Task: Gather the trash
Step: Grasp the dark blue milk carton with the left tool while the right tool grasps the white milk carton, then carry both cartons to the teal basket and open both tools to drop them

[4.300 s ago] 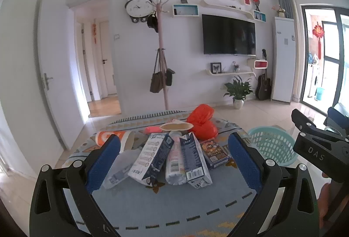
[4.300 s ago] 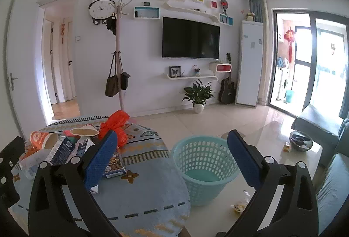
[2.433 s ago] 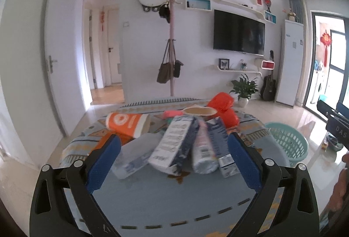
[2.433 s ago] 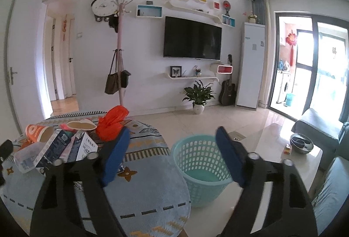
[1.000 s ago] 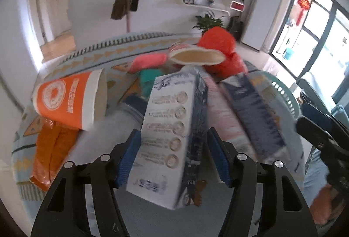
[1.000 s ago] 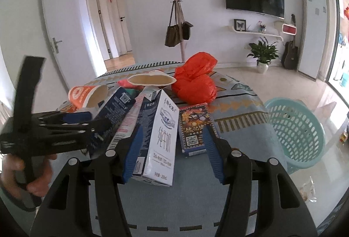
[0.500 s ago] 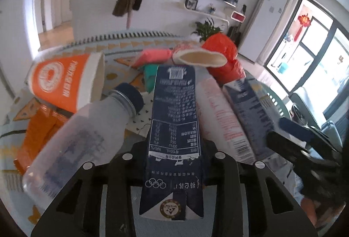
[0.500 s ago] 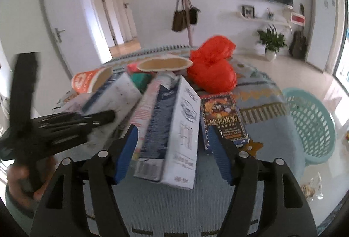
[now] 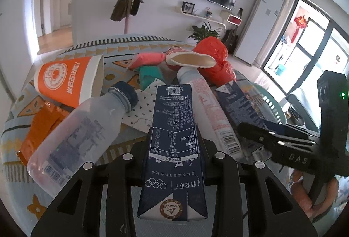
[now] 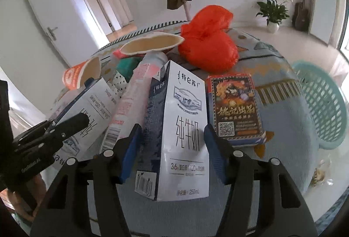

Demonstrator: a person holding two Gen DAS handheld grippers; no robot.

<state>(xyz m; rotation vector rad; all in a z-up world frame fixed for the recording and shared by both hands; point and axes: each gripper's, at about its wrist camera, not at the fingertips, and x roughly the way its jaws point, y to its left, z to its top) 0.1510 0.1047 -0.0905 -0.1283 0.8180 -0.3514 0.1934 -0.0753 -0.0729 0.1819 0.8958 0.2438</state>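
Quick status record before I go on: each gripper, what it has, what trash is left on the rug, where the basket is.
left gripper: shut on dark blue milk carton
right gripper: fingers either side of white milk carton, contact unclear
still on rug: clear bottle, orange cup, pink bottle, red bag, card box
basket: on floor right of rug, contents not visible

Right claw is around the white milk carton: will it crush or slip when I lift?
The white milk carton looks like stiff, flat-sided paperboard, so it probably grips firmly. Likely empty and light, so hard squeezing may dent it. It leans on the pink bottle, which might roll once freed.
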